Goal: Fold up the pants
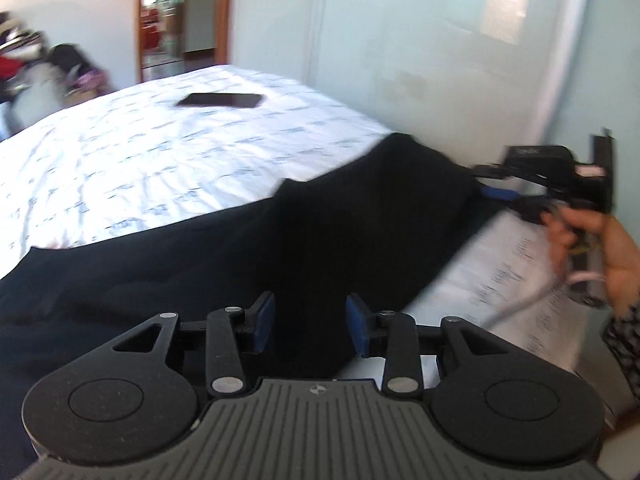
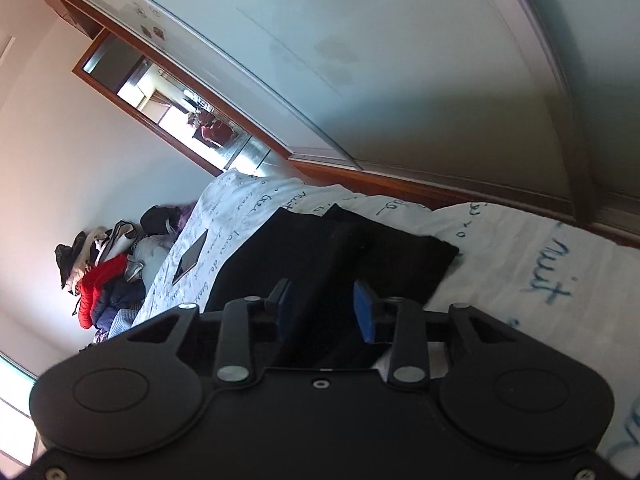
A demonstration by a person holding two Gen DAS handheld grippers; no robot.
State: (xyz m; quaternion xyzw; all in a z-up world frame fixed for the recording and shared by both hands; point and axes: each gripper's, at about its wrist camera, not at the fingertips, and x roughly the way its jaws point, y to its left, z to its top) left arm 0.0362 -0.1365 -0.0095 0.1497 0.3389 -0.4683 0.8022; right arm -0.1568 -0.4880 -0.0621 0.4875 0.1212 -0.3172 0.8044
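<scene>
On the white printed bedsheet (image 1: 160, 152) black pants (image 1: 240, 248) were laid, partly folded | left gripper (image 1: 310, 322) was seen released, nothing pinched | right gripper (image 2: 324, 308) was seen released above the pants | phone (image 1: 220, 101) was left beyond.

Black pants (image 1: 224, 248) (image 2: 320, 264) — plain dark cloth, lying flat on the white script-printed bedsheet (image 1: 160, 160) (image 2: 520, 280). Partly folded, one layer doubled over another, a squared corner near the sheet's wall-side edge — soft ridge along the upper layer.
</scene>
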